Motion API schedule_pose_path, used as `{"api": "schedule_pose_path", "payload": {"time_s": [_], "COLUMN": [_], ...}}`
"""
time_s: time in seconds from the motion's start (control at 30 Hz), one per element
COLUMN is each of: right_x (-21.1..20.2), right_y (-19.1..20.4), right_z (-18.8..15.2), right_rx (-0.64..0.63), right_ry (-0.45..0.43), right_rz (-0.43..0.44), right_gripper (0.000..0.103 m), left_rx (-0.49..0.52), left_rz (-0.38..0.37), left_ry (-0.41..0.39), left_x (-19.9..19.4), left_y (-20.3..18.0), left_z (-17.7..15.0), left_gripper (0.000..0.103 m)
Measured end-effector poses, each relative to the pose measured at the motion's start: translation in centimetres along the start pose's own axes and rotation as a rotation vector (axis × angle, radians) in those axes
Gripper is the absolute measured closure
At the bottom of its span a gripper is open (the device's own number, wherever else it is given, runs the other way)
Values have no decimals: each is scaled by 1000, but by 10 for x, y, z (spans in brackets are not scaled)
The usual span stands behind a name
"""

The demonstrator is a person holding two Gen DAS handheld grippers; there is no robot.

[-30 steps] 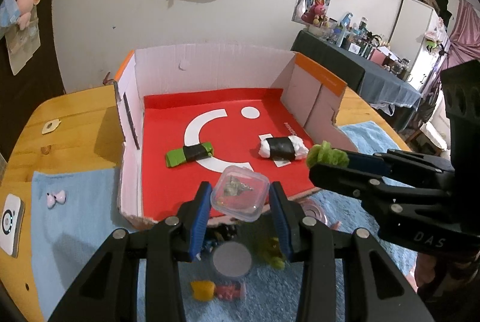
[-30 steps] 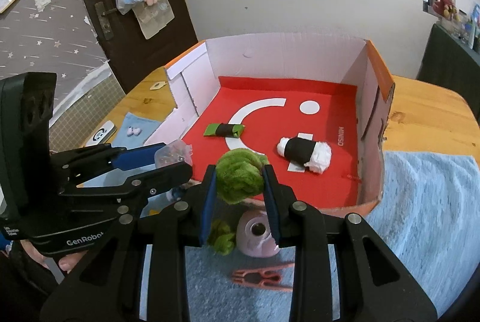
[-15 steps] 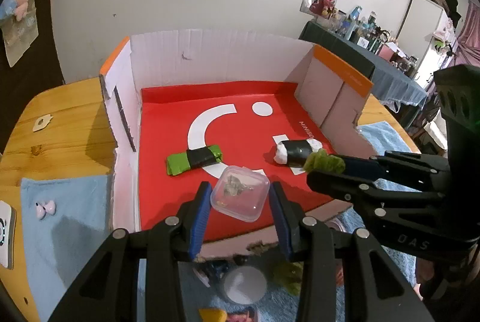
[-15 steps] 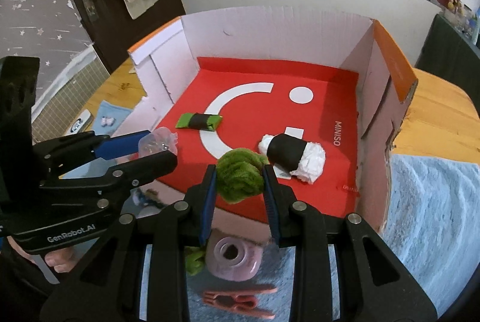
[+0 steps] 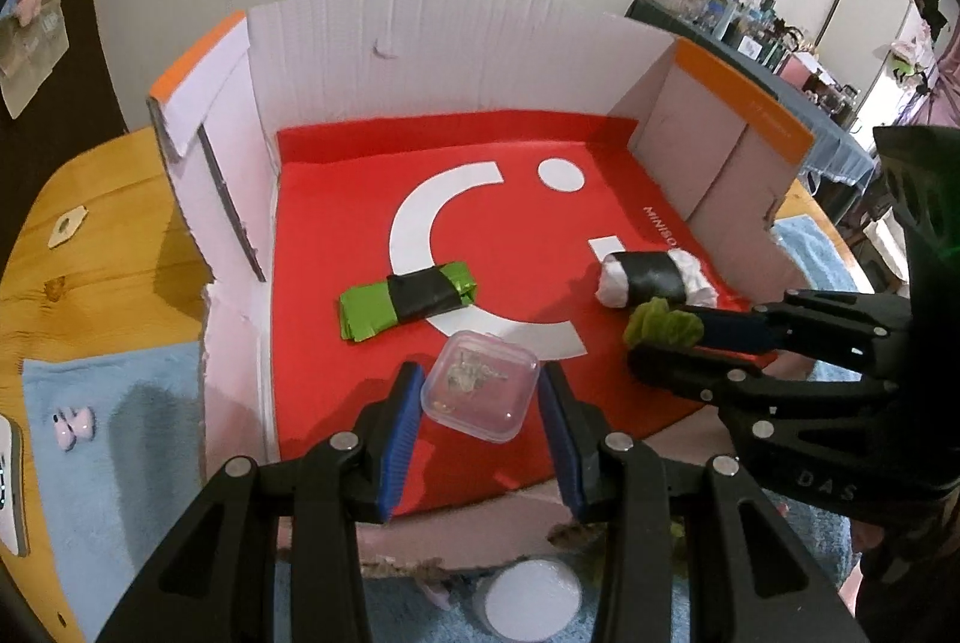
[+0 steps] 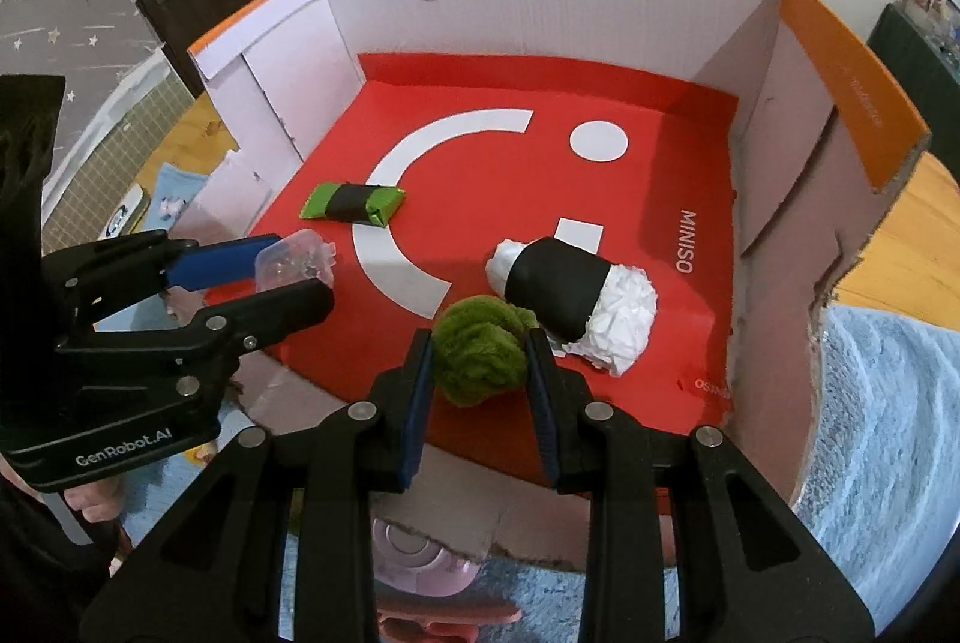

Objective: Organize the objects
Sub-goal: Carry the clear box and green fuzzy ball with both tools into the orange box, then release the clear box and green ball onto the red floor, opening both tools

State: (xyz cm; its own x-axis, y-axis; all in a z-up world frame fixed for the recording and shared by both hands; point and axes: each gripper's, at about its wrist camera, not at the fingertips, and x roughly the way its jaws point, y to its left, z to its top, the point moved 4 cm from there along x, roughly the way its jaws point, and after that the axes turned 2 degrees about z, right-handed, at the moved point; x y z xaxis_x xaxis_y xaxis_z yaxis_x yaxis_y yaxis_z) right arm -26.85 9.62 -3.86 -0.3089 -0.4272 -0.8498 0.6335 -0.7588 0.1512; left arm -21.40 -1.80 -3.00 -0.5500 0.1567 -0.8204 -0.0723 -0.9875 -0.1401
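My left gripper (image 5: 478,386) is shut on a small clear plastic box (image 5: 479,384) with something grey inside, held over the near part of the red floor of an open cardboard box (image 5: 456,61). My right gripper (image 6: 478,350) is shut on a fuzzy green ball (image 6: 480,352) over the same floor, just beside a white roll with a black band (image 6: 573,304). A green packet with a black band (image 5: 408,300) lies on the floor left of centre. In the left wrist view the right gripper (image 5: 663,328) comes in from the right; in the right wrist view the left gripper (image 6: 297,271) enters from the left.
The cardboard box stands on a wooden table (image 5: 102,247) covered in part by a light blue towel (image 5: 120,403). On the towel lie a small pink toy (image 5: 73,426), a white round lid (image 5: 533,596), a pink round case (image 6: 420,559) and a red clip (image 6: 444,619). Box walls rise on three sides.
Both grippers have moved forward and down, from in front of the cardboard box to over its red floor, each still holding its object. The loose items on the towel have slipped below the views.
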Motion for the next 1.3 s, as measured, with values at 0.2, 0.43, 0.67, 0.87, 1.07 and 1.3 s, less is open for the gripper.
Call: {"api": "schedule_pose_path", "payload": {"time_s": [0.2, 0.43, 0.67, 0.87, 1.07, 1.3], "right_x": [9, 14, 14, 10, 6, 6], "right_y": [-3, -6, -15, -17, -17, -16], "right_z": [4, 10, 10, 10, 7, 6], "right_rx": [3, 3, 10, 18, 20, 22], "right_ry": [6, -17, -47, -50, -52, -54], "right_rz": [-8, -59, -112, -105, -107, -104], "right_gripper": [75, 75, 75, 75, 75, 74], "left_rx": [-6, -11, -25, -29, -27, -30], "left_rz": [9, 21, 27, 27, 30, 27], "left_ry": [19, 22, 16, 11, 11, 9], "left_x": [12, 20, 26, 29, 31, 33], "left_y": [3, 5, 5, 5, 5, 4], "left_z": [4, 11, 19, 22, 23, 24], "left_gripper": [62, 62, 62, 62, 62, 62]}}
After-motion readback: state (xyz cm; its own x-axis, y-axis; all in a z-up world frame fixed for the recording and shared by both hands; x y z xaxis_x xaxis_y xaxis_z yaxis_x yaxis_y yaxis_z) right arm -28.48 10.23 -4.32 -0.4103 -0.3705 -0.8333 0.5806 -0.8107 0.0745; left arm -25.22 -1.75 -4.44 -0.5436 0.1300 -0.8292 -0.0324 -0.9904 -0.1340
